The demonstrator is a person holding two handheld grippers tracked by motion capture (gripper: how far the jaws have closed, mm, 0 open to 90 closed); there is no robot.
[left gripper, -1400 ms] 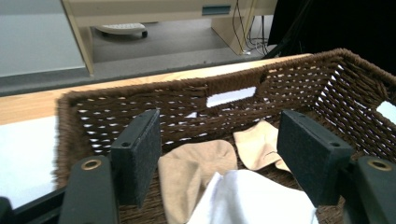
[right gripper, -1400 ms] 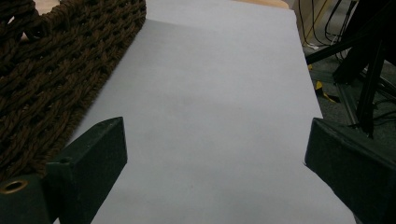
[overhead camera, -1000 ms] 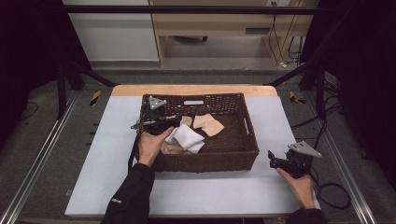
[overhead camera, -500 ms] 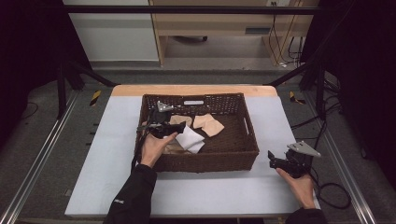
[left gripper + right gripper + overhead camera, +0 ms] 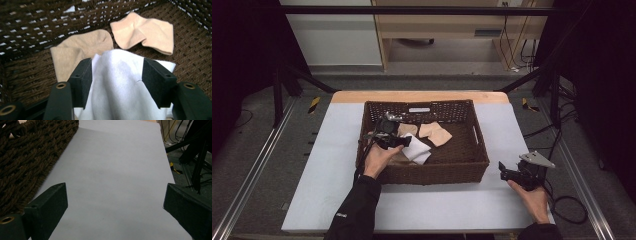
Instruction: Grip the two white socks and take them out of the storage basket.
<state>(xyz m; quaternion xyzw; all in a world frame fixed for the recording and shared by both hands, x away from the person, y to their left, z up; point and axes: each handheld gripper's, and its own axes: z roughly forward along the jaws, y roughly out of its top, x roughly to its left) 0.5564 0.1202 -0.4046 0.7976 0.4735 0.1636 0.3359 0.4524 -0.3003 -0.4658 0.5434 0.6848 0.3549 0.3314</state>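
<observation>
While the left gripper [image 5: 117,75] reaches down into the wicker basket [image 5: 427,172], its two black jaws stand on either side of a raised fold of white cloth [image 5: 120,92]. They have just been closing in on that fold, yet a good gap is left between them; the cloth fills the gap and meets both pads, though whether the pads already pinch it I cannot tell. From the high view the same gripper [image 5: 399,142] sits over the left half of the basket, with the white cloth [image 5: 418,150] lying on the basket floor just to its right and partly under it.

Beyond the jaw tips, a beige cloth [image 5: 82,50] lies flat on the basket floor, its near edge tucked under the white one. A second beige cloth [image 5: 145,32] lies farther toward the basket's back wall, close beside the first, folded over on itself.

Outside the basket, off its right front corner, the right gripper [image 5: 508,172] rests on the pale table top [image 5: 337,150], jaws spread wide with nothing between them but bare table [image 5: 112,182].
</observation>
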